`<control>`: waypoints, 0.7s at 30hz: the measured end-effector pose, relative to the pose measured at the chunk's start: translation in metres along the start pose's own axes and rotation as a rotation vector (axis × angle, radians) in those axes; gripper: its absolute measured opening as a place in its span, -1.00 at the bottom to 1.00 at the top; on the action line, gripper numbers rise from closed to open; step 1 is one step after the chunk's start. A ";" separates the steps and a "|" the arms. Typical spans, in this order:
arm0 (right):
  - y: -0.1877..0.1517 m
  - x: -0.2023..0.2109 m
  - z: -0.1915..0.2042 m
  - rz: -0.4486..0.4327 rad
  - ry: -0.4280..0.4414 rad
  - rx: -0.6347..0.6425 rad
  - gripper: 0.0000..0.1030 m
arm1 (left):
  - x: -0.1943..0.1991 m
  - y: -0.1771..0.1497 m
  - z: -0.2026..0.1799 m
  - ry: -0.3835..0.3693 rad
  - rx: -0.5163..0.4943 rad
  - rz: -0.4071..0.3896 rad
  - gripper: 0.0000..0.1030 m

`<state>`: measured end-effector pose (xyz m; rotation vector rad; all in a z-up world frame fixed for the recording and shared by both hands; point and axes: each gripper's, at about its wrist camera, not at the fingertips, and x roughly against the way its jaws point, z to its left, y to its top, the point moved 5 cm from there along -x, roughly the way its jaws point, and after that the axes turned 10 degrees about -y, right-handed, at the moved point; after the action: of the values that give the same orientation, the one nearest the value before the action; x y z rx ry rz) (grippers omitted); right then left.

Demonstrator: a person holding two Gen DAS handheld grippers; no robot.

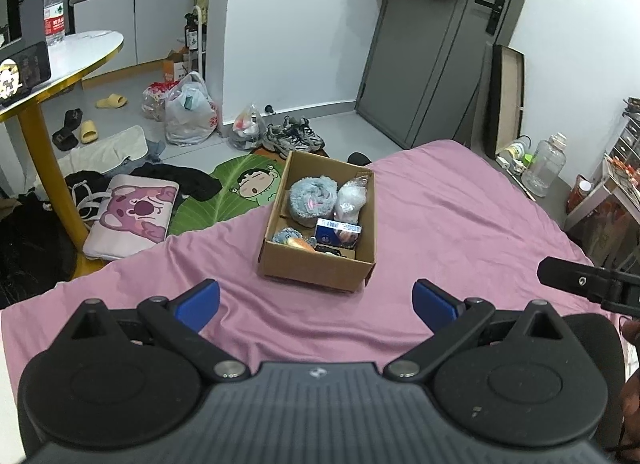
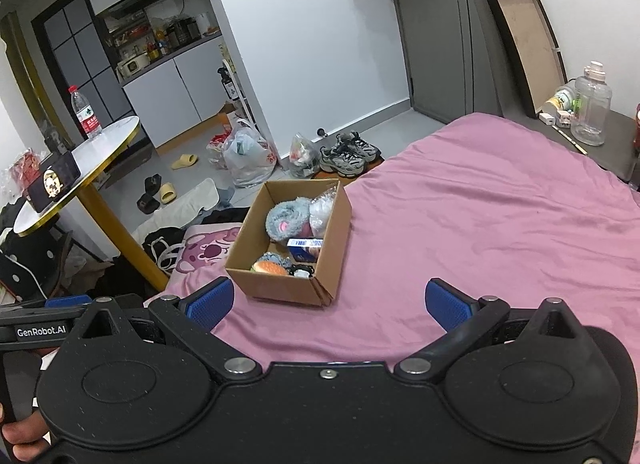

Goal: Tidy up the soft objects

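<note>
Left gripper (image 1: 316, 300) jaws wide apart, nothing in them, held over the near edge of the pink bed sheet (image 1: 460, 224). Right gripper (image 2: 328, 300) same: jaws apart, empty, over the sheet. Cardboard box (image 1: 316, 268) sits on the bed just ahead of both, near the bed's left edge. Inside: fuzzy blue-grey roll (image 1: 312, 194) and a clear-wrapped white bundle (image 1: 352, 196) at the far end; a blue-white packet (image 1: 338, 230), a small burger-like plush (image 2: 270, 267) and something dark at the near end, can't tell what. No loose soft items visible on the sheet, so packing looks mostly or fully done. Floor beyond has a pink bear cushion (image 1: 132, 216) and clothes, possibly out of scope.
</note>
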<state>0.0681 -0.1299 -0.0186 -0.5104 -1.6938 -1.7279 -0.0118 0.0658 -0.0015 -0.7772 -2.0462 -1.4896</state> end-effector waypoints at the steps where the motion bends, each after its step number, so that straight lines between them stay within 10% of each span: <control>1: -0.001 0.002 0.000 -0.001 -0.005 0.002 1.00 | 0.001 -0.001 -0.001 -0.006 0.001 -0.001 0.97; 21: -0.011 0.019 0.002 -0.028 -0.040 0.014 1.00 | 0.012 -0.003 -0.013 -0.037 -0.033 -0.020 0.98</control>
<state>0.0468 -0.1318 -0.0136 -0.5202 -1.7478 -1.7346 -0.0218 0.0548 0.0088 -0.8050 -2.0671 -1.5345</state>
